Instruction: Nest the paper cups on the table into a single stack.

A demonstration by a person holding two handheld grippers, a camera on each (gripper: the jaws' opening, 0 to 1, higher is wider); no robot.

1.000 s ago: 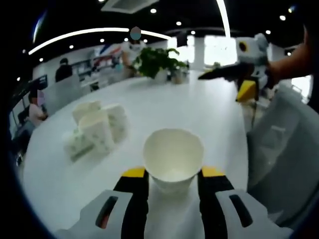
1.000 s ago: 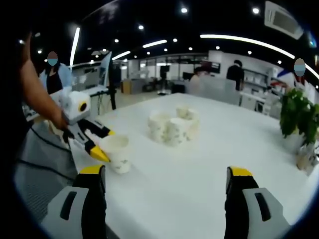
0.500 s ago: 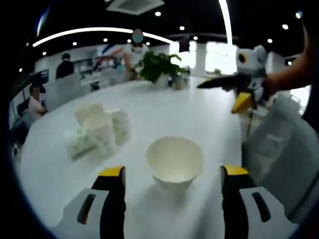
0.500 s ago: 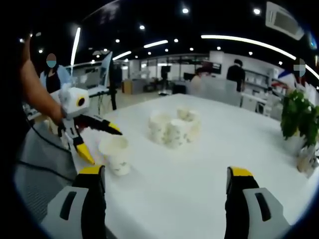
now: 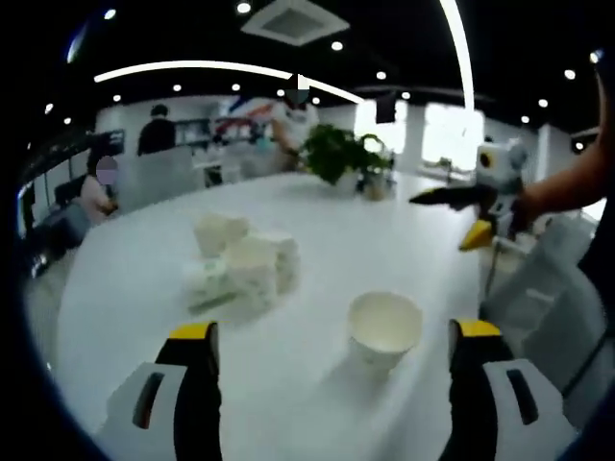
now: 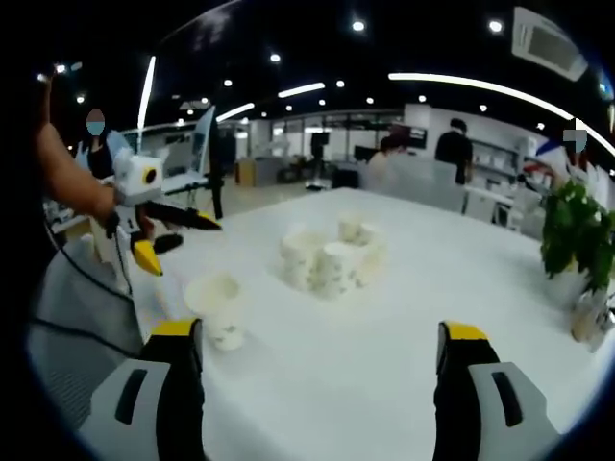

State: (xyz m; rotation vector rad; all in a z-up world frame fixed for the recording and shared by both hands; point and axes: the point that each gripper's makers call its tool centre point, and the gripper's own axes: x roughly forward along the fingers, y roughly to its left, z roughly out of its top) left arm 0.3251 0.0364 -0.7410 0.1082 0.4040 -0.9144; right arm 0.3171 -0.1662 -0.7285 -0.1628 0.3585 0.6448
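Observation:
A single white paper cup (image 5: 384,328) stands upright on the white table (image 5: 384,240), just beyond my left gripper (image 5: 336,334), whose jaws are wide open and clear of it. To its left sits a cluster of several paper cups (image 5: 242,271), some lying on their sides. My right gripper (image 5: 447,219) hovers open at the far right, held by a hand. In the right gripper view, my right gripper (image 6: 319,331) is open over the bare table (image 6: 432,288). The single cup (image 6: 216,309) stands near the left edge, below the raised left gripper (image 6: 183,245). The cluster (image 6: 327,259) lies farther back.
A potted plant (image 5: 338,154) stands at the table's far side, also the plant (image 6: 577,235) at the right. A grey chair (image 5: 538,307) is beside the table edge close to the single cup. People stand and sit in the background office.
My left gripper opened, let go of the single cup and drew back and up from it; the cup now stands free on the table. The right gripper stays open.

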